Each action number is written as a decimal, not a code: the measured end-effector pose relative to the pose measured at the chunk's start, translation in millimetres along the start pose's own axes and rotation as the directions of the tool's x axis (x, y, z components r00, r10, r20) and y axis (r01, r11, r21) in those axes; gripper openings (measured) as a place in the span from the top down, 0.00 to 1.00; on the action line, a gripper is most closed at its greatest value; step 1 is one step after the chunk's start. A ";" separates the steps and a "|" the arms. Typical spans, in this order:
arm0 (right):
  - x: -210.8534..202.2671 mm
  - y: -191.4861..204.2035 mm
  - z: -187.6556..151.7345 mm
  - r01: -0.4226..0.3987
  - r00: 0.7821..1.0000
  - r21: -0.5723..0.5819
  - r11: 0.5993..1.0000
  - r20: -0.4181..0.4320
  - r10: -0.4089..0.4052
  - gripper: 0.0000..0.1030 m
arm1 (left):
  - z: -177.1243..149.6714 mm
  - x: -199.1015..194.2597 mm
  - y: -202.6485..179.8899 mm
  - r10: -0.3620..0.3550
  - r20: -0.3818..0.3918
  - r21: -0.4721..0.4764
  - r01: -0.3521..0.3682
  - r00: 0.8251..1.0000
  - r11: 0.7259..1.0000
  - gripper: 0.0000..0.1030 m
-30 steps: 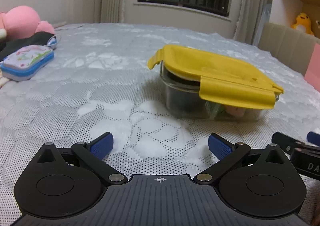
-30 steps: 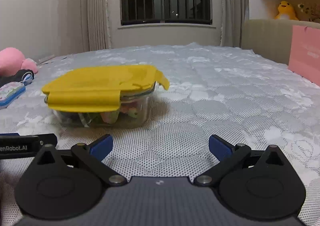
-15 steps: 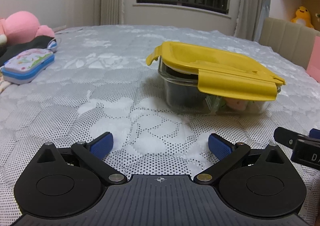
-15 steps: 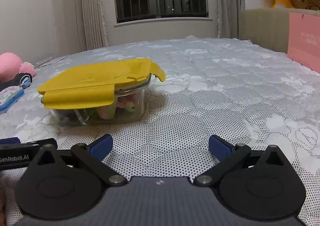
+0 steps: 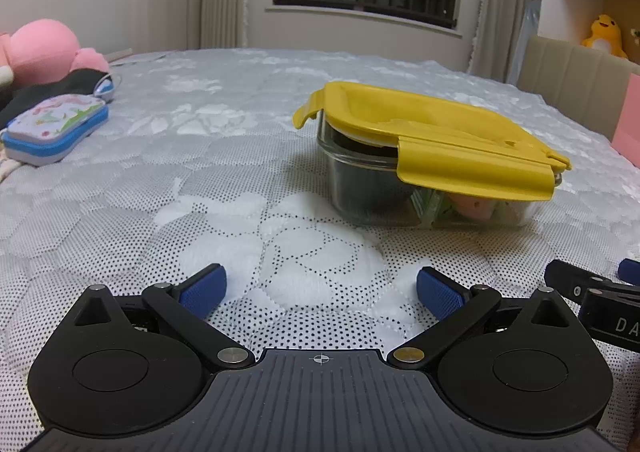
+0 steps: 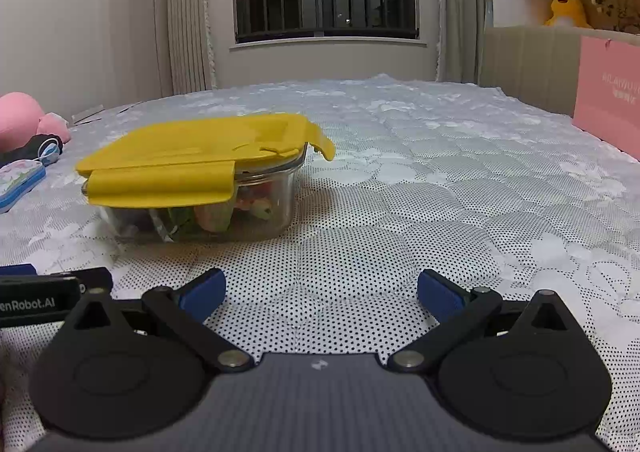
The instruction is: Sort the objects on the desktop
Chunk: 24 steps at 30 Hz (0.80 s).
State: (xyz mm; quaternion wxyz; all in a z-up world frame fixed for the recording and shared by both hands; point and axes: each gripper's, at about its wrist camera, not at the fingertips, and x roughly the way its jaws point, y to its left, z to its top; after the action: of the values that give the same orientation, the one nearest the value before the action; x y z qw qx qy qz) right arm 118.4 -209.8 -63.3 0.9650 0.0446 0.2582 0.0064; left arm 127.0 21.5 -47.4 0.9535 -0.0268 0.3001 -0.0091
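Before my jaws: white quilted mattress (image 5: 168, 179) bearing a yellow-lidded glass container (image 5: 424, 167) centrally, and a blue-edged floral pouch (image 5: 56, 127) far left.

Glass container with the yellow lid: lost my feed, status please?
Left gripper and right gripper open, empty. Glass container on the quilt, yellow lid on, flaps unlatched. Nothing between.

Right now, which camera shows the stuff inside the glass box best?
The right wrist view: the glass box shows its clear front wall there, with green and pink items visible under the yellow lid. In the left wrist view the box looks mostly dark, with only a few items at its right end.
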 end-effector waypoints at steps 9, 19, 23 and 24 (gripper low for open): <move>-11.9 1.1 3.6 -0.002 1.000 0.000 1.000 0.016 0.002 0.00 | 6.8 -3.6 -1.8 0.022 -0.040 0.023 -0.021 0.999 1.000 0.00; -44.1 16.7 11.7 -0.060 0.997 -0.023 0.998 -0.046 0.059 0.00 | 9.3 -29.0 -7.7 0.017 -0.159 0.046 -0.010 0.987 0.999 0.00; -47.8 18.9 10.8 -0.052 0.997 -0.021 0.998 -0.059 0.050 0.00 | 9.3 -36.5 -3.1 0.025 -0.165 0.028 -0.021 0.986 0.999 0.00; -49.2 19.0 10.4 -0.052 0.997 -0.018 0.998 -0.060 0.051 0.00 | 10.0 -39.1 -1.2 0.022 -0.159 0.019 -0.019 0.987 1.000 0.00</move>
State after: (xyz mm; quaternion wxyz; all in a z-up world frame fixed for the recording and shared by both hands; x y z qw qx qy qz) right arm 81.2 -193.4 -28.2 0.9568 0.0415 0.2855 0.0352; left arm 100.7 22.0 -16.8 0.9266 -0.0147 0.3756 -0.0041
